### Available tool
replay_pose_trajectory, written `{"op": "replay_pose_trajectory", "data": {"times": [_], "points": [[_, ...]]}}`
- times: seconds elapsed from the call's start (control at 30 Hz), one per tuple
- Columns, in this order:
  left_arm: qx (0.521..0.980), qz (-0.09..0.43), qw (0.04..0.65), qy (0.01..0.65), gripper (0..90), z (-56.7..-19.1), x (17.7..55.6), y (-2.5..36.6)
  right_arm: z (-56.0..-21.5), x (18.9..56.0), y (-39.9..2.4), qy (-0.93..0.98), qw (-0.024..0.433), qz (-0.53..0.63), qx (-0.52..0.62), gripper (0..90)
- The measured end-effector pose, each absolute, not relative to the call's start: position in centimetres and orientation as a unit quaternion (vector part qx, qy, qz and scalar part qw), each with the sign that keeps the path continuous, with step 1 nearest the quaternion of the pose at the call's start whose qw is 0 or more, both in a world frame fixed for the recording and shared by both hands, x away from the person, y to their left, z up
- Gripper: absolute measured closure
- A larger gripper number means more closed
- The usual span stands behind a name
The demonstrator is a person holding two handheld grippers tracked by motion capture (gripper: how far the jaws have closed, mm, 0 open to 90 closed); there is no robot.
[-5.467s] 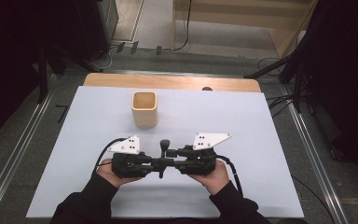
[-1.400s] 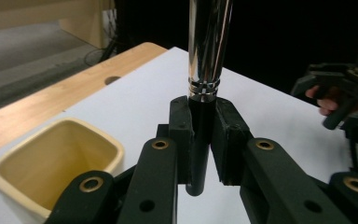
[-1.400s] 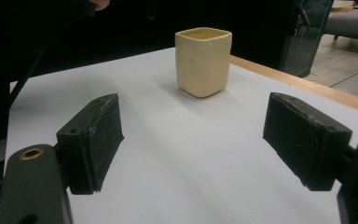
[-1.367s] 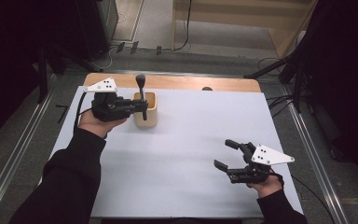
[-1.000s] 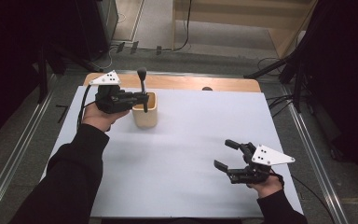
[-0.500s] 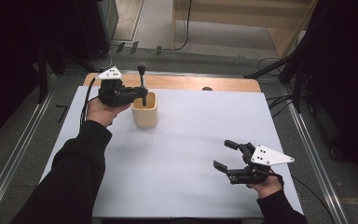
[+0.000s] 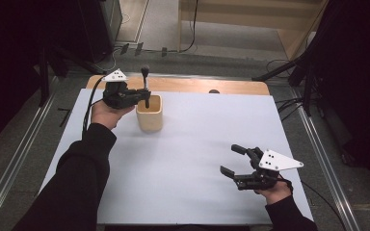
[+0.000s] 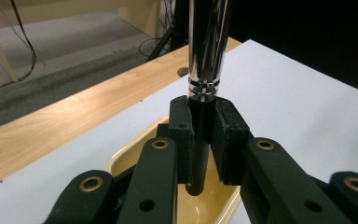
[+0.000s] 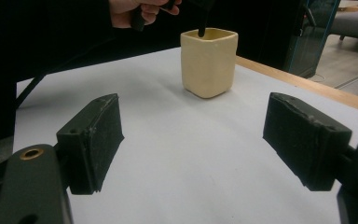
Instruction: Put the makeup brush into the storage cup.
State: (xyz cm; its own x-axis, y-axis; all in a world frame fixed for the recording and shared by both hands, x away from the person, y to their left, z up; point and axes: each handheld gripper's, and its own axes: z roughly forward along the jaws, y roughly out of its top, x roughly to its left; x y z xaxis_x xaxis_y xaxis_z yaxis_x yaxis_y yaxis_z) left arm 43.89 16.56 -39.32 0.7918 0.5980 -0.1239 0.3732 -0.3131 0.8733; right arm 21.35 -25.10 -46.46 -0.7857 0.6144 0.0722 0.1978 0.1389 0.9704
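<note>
A cream square cup (image 7: 150, 113) stands on the white table (image 7: 192, 144) toward the back left. My left gripper (image 7: 143, 97) is shut on a slim tool (image 7: 146, 85) with a black handle and a chrome shaft, held upright over the cup. In the left gripper view the black handle (image 8: 199, 140) is pinched between the pads and its lower end dips just inside the cup's rim (image 8: 135, 154). My right gripper (image 7: 233, 161) rests near the front right of the table, open with nothing between its pads (image 9: 95, 140). The right gripper view has the cup (image 9: 209, 63) ahead.
A wooden strip (image 7: 207, 85) runs along the table's far edge. Metal rails (image 7: 323, 144) flank the table on both sides. Cables (image 7: 188, 45) lie on the floor behind.
My left gripper has carried the tool slightly rightward and down, so its lower end now sits inside the cup's mouth. The right gripper has stayed put.
</note>
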Motion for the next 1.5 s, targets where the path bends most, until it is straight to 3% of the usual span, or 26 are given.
{"op": "replay_pose_trajectory", "data": {"times": [0.97,1.03,1.07,1.2,1.33,1.5], "points": [[0.815,0.088,0.474,0.320,78.2,-41.4,43.9,16.7,-46.5,21.5,-24.9,0.735,0.169,0.596,0.277,20.8],[0.811,0.068,0.478,0.330,67.9,-41.5,44.1,16.8,-46.5,21.5,-24.9,0.735,0.170,0.595,0.276,20.8],[0.810,0.058,0.480,0.333,53.8,-41.5,44.2,16.9,-46.5,21.5,-24.9,0.735,0.169,0.595,0.277,20.8],[0.808,0.034,0.478,0.344,33.0,-41.4,44.3,17.3,-46.6,21.5,-25.0,0.735,0.171,0.595,0.277,20.8],[0.813,0.038,0.470,0.342,22.1,-40.9,43.9,17.6,-46.6,21.5,-25.0,0.735,0.170,0.594,0.278,20.8],[0.820,0.041,0.464,0.333,21.3,-40.3,43.2,18.0,-46.6,21.5,-25.0,0.735,0.171,0.593,0.281,20.8]]}}
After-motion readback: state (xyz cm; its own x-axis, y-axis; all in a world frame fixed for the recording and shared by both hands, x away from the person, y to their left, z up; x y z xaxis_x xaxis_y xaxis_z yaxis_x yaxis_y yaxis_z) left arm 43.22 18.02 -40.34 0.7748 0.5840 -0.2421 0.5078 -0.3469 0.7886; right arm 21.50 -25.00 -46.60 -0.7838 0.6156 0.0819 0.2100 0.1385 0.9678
